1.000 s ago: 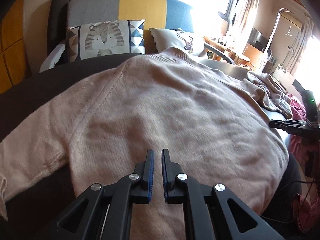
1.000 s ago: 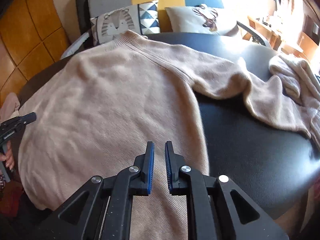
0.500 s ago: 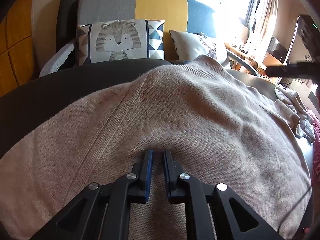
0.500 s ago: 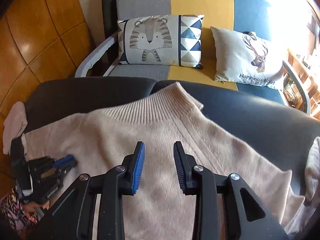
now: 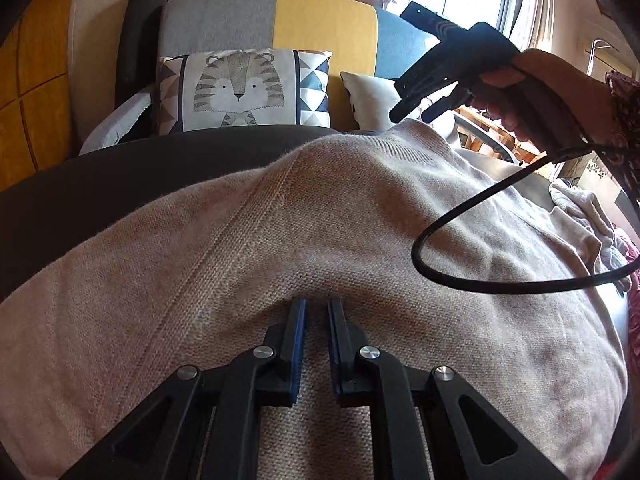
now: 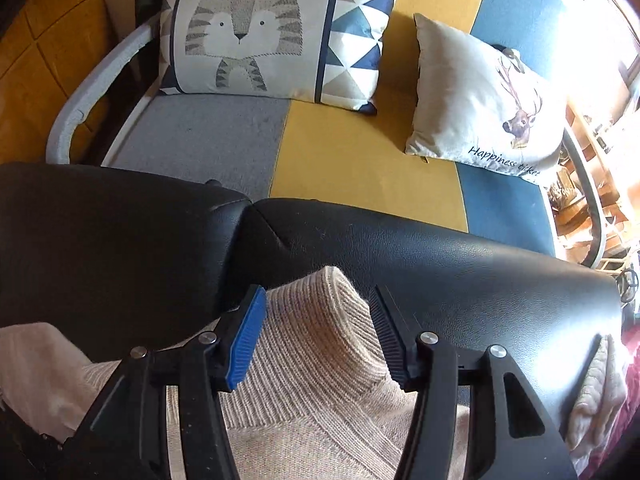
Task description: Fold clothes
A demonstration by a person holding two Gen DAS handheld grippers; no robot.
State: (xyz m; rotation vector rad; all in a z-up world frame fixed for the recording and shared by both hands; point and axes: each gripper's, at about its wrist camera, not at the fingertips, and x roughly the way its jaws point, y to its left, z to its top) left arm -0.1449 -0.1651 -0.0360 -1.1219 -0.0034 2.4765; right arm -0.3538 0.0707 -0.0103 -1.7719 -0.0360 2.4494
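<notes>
A beige knit sweater (image 5: 360,220) lies spread flat on a black leather surface (image 5: 120,176). My left gripper (image 5: 317,305) points down at the sweater's body with its tips on the knit. Its jaws stand nearly together and no fold shows between them. In the right wrist view my right gripper (image 6: 318,300) hovers over the ribbed collar (image 6: 320,320) at the far edge of the black surface (image 6: 440,252). Its jaws are opening and straddle the collar without pressing it. The left wrist view shows a hand (image 5: 540,96) holding that right gripper (image 5: 412,114) above the collar (image 5: 404,136).
Behind the surface stands a grey, yellow and blue sofa (image 6: 360,148) with a tiger cushion (image 6: 248,36) and a deer cushion (image 6: 480,100). A black cable (image 5: 520,290) loops over the sweater's right side. Another pale garment (image 6: 596,392) lies at the right edge.
My right gripper travelled from the sweater's lower body up to the collar and its jaws spread apart. My left gripper came down closer onto the sweater, then held still.
</notes>
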